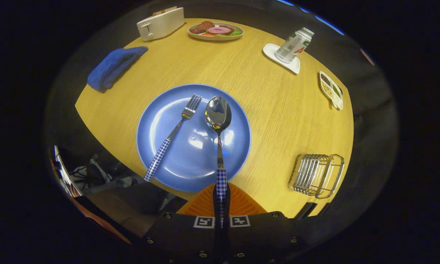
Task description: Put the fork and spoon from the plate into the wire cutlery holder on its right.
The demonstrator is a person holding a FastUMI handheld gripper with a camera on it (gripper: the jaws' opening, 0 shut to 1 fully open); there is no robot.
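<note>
A blue plate [157, 128] lies on the round wooden table just ahead of my fingers. A fork [172, 137] with a blue checked handle rests slanted across the plate's left half, tines pointing away. The spoon [218, 121], with the same checked handle, points straight away from me, its bowl over the plate's middle. My gripper [221, 200] is shut on the spoon's handle end, both fingers [205, 201] pressed together around it. The wire cutlery holder [317, 175] lies to the right of the plate, near the table's near edge.
Beyond the plate sit a folded blue cloth [113, 68], a white toaster [161, 24], a dish of food [215, 30], a can on a white coaster [294, 46] and a small divided dish [330, 90]. Clutter shows below the table's left edge.
</note>
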